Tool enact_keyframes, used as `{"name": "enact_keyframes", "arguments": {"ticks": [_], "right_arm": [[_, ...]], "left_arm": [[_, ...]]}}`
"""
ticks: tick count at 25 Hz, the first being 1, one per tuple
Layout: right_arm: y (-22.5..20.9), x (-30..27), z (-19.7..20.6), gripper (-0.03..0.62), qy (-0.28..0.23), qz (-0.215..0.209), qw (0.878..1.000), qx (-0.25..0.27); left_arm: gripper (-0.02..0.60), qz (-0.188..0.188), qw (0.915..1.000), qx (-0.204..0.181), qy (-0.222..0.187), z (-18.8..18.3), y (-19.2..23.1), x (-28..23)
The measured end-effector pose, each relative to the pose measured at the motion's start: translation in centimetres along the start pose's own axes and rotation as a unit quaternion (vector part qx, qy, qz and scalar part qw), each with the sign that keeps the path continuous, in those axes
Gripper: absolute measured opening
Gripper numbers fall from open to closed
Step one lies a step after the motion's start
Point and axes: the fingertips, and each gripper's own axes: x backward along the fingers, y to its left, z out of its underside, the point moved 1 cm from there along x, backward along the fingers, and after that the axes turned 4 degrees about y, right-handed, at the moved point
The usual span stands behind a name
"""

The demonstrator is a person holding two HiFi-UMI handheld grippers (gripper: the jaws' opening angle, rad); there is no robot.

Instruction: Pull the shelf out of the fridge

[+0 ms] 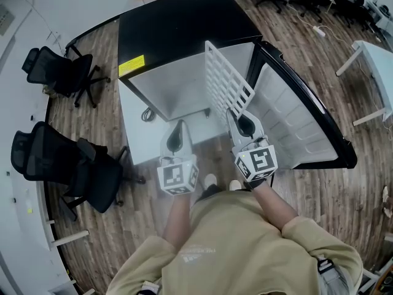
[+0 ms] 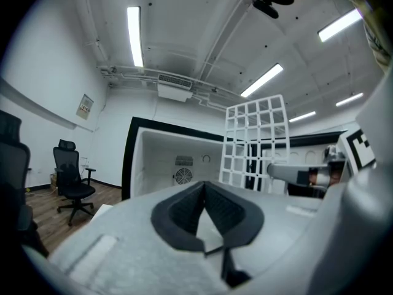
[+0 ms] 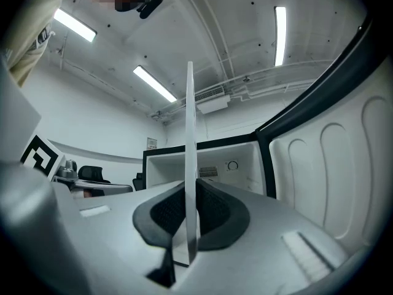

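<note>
The white grid shelf (image 1: 227, 82) is outside the small black fridge (image 1: 184, 23), standing on edge in front of its open white cavity. My right gripper (image 1: 244, 125) is shut on the shelf's near edge. In the right gripper view the shelf (image 3: 190, 134) shows as a thin upright blade pinched between the dark pads (image 3: 212, 211). My left gripper (image 1: 177, 137) hangs to the left of it, shut and holding nothing. In the left gripper view the shelf (image 2: 255, 143) stands to the right, before the fridge (image 2: 159, 158).
The fridge door (image 1: 301, 115) is swung wide open to the right. Two black office chairs (image 1: 61, 72) (image 1: 67, 165) stand at the left on the wood floor. At the far right is a white table (image 1: 374, 60). A cable (image 1: 146, 114) lies by the fridge's left side.
</note>
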Motion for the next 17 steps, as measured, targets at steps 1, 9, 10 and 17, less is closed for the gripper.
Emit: {"name": "enact_keyframes", "arguments": {"ticks": [1,9,10,17], "right_arm": [[0.08,-0.07,0.00,0.025,0.000,-0.001,1.000,0.001],[0.53,-0.56,-0.27,0.025,0.004,-0.004,1.000,0.023],[0.62,-0.61,-0.34,0.025,0.004,-0.005,1.000,0.027],[1.02,-0.68,-0.37,0.025,0.008,-0.008,1.000,0.023]], "left_arm": [[0.002,-0.001,1.0000,0.000,0.000,0.00,0.12,0.02],[0.002,-0.001,1.0000,0.002,-0.002,-0.03,0.31,-0.21],[0.002,0.000,1.0000,0.003,-0.002,-0.04,0.27,-0.24],[0.002,-0.001,1.0000,0.003,-0.003,0.03,0.39,-0.16]]}}
